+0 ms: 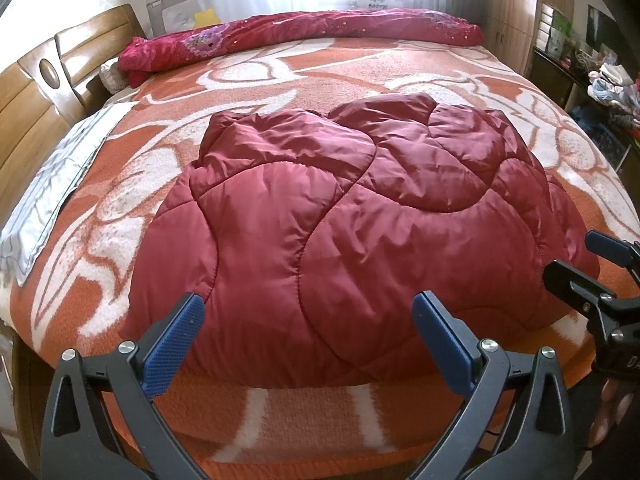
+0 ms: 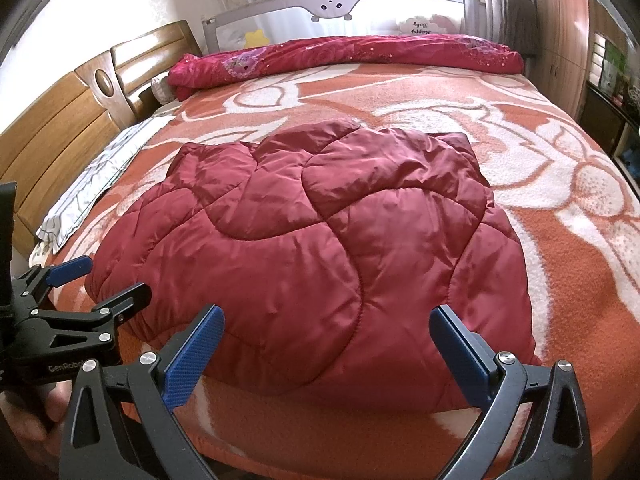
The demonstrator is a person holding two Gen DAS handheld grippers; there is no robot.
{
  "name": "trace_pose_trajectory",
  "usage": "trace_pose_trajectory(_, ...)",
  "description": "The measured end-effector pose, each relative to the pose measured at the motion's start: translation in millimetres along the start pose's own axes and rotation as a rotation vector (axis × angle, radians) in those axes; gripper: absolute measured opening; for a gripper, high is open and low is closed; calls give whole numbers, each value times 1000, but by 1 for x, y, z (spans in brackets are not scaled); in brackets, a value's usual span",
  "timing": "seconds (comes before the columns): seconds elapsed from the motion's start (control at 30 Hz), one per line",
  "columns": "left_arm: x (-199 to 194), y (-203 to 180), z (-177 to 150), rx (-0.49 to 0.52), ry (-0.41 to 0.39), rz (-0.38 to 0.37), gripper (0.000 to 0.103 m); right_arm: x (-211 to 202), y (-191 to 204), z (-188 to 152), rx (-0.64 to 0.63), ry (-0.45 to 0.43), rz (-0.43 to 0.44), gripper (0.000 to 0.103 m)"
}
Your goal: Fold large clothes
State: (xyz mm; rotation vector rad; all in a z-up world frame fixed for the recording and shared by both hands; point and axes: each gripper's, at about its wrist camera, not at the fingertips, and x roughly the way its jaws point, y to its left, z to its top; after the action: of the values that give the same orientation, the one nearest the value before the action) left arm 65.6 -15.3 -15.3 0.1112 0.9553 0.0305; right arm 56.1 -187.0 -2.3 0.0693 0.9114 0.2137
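Left gripper [image 1: 308, 340] is spread wide with nothing between its blue ribbed pads, hanging just off the near edge of the bed [image 1: 360, 80]. Right gripper [image 2: 326, 346] is the same deal: jaws wide apart, empty, parked beside the other one along that same near edge. Neither is touching fabric as far as I can tell.

The thing being folded is a dark red quilted puffer garment with a shiny satin-like shell [image 1: 340, 216]. It sits in a thick, roughly squarish bundle near the middle of the near edge, on top of the orange and white fuzzy floral blanket [image 1: 320, 76]. Looks to me like it's already been folded over at least once, so I'd call this the gap between folds, or maybe close to done.

If another fold is coming, both grippers probably need to pinch the near hem at two spots and carry it toward the far edge. Heads up: that shell looks slippery and the padding is puffy, with wavy stitched seams, so it'll likely spring back and slide out of a shallow grip. Grab deep, through all layers.

Over by the far edge there's a rolled crimson floral duvet [image 1: 304, 32], well apart from the bundle.
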Motion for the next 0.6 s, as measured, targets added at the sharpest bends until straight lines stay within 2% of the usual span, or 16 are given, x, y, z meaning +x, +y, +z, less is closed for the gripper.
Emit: trace_pose_trajectory(0.6,1,1,2,3,2,-7,103,0,-1,1,1,-2,3,103)
